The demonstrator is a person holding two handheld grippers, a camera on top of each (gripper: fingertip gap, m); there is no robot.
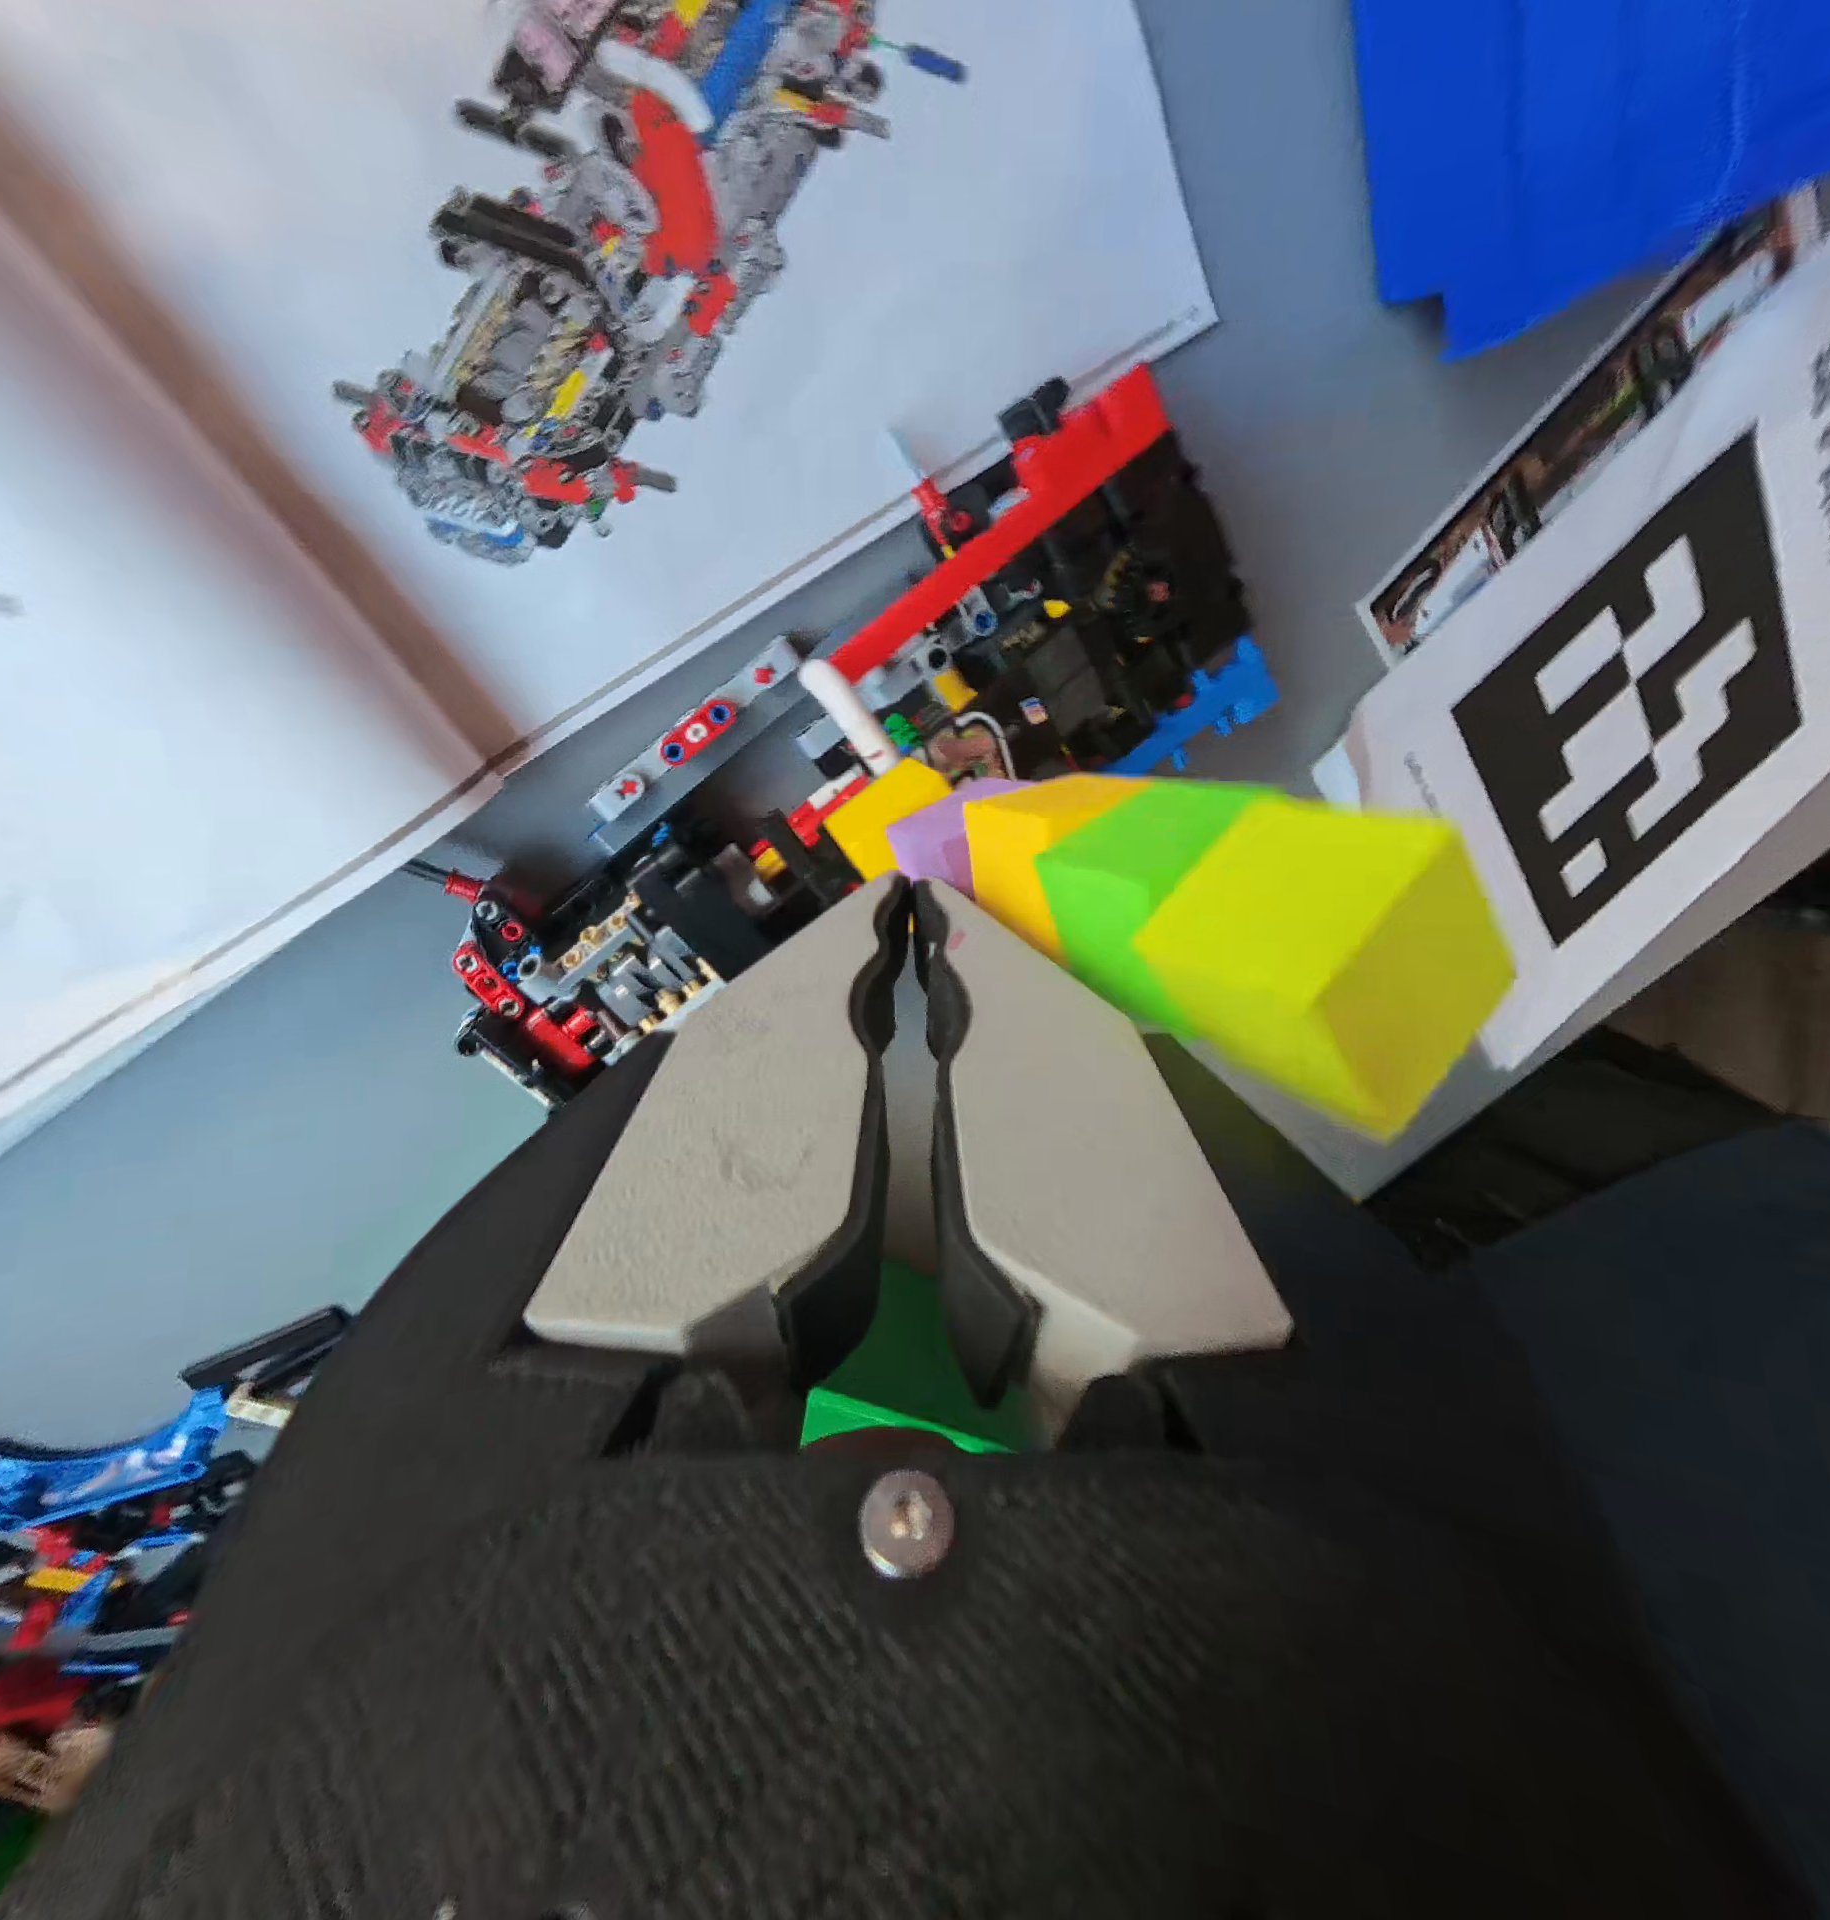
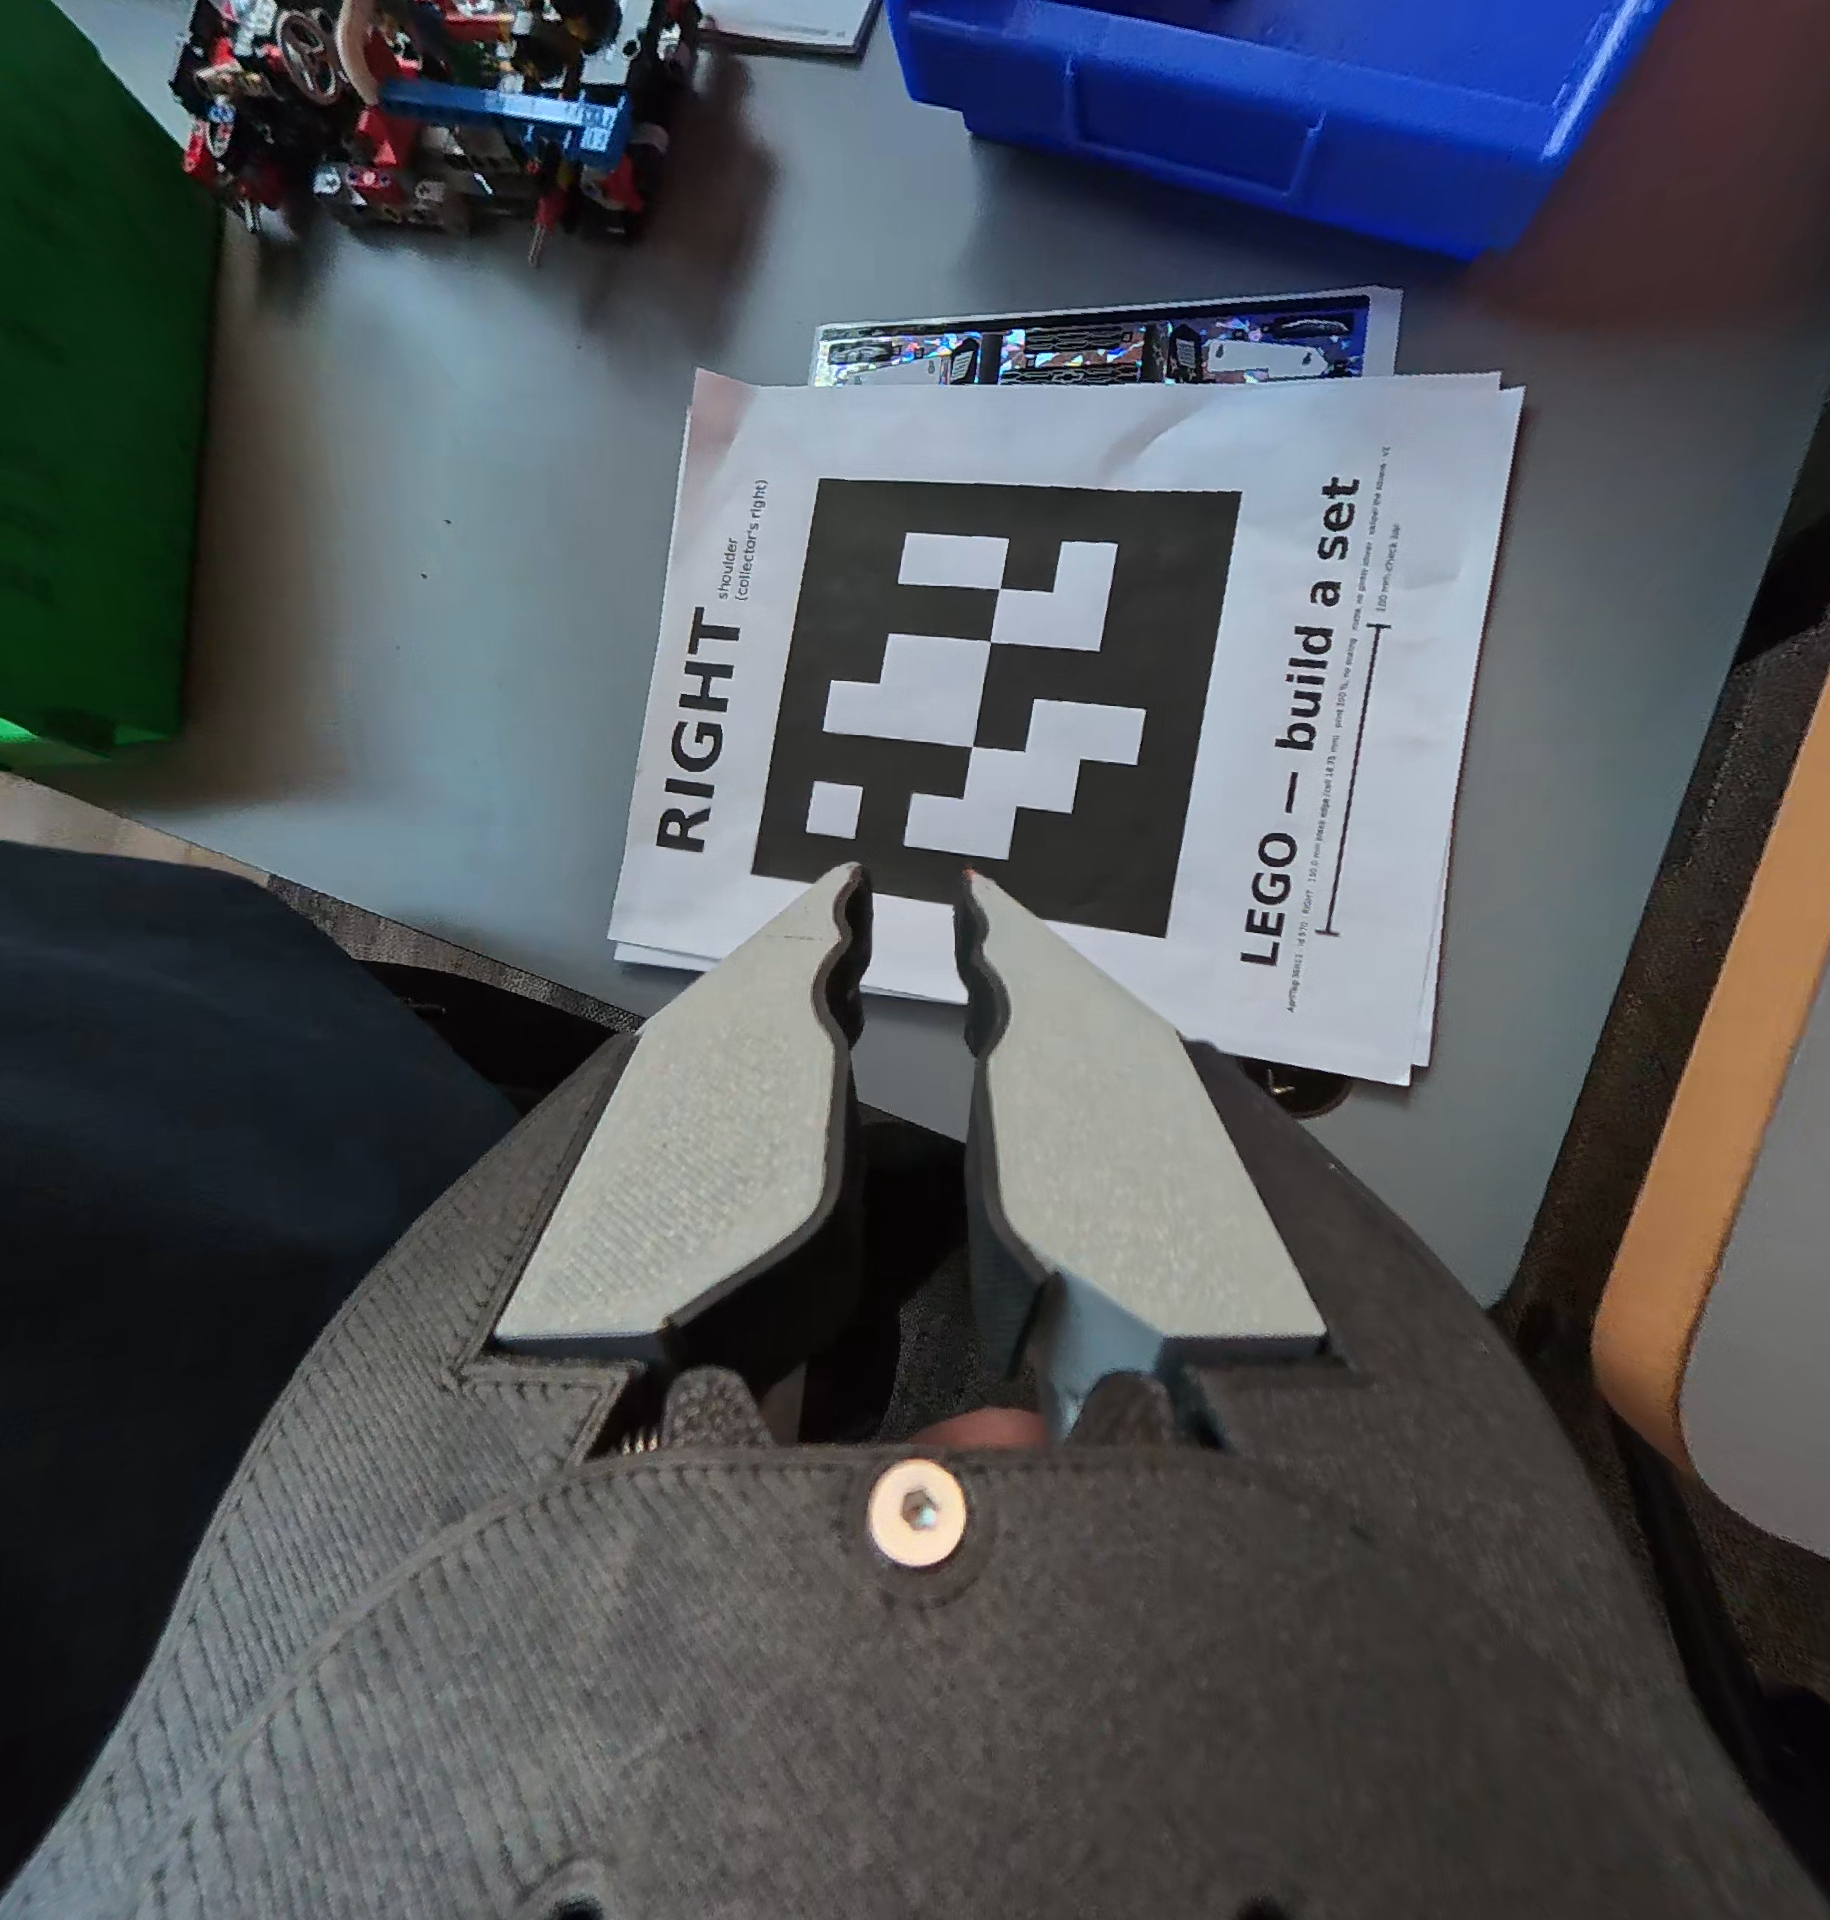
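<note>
The left tool (image 1: pixel 913 896) has its two fingers pressed together at the tips with nothing between them, and it hangs tilted over the grey bench (image 1: pixel 215 1143). Just beyond and to the right of its tips a blurred stick of stacked coloured blocks (image 1: pixel 1202 914) runs lengthwise from a yellow end near the brick model out to a larger yellow-green end at the right; whether the stick touches the tool's right finger cannot be told. Behind the tips lies a dark brick model (image 1: pixel 994 675) with a long red beam along its upper edge, its long axis running from lower left to upper right, parallel to the edge of the open instruction booklet (image 1: pixel 475 364) beside it. A blue bin (image 1: pixel 1617 135) fills the far right corner, and a heap of loose bricks (image 1: pixel 69 1538) lies at the near left. The right tool (image 2: pixel 911 878) stands spread, a clear gap between its bare fingers, above the near edge of a stack of white sheets printed with a black-and-white square marker (image 2: pixel 994 696), which lies close to the bench's near edge. A foil sticker sheet (image 2: pixel 1098 343) peeks out from the far side of the stack. Open grey bench lies left of the sheets, up to a green bin (image 2: pixel 59 416).
</note>
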